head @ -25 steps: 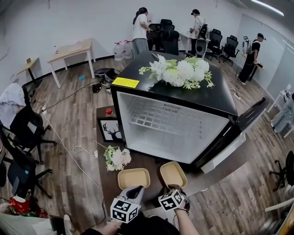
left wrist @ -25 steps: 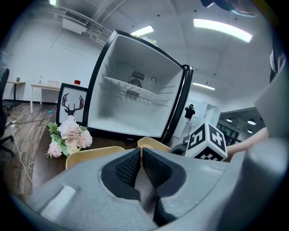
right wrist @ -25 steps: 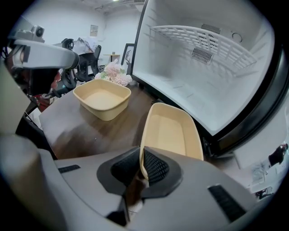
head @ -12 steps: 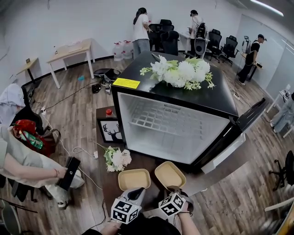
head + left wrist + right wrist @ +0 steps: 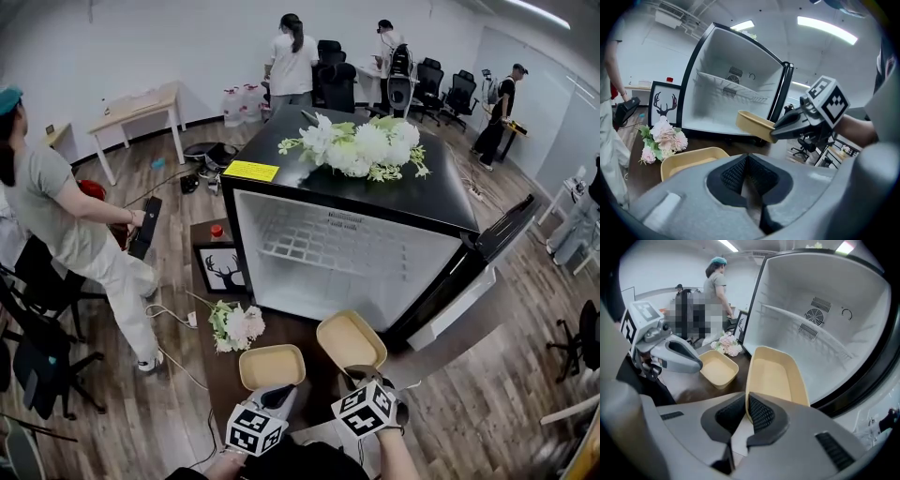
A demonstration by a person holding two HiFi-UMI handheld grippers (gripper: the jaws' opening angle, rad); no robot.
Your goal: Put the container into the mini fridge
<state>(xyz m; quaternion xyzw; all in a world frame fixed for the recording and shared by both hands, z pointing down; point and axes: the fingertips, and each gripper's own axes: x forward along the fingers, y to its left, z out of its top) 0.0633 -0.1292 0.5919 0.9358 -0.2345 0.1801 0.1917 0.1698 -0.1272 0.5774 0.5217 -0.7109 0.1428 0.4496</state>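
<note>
Raised since a second ago, the right gripper [image 5: 743,414] clamps the near rim of the container [image 5: 776,376], held tilted just before the mini fridge's [image 5: 347,267] open front, not yet inside. The left gripper [image 5: 747,159], fingers together and empty, hovers near a second container [image 5: 689,161] on the table [image 5: 281,330] before the fridge.

An office: swivel chairs [image 5: 433,77], a desk [image 5: 131,105], people working.
</note>
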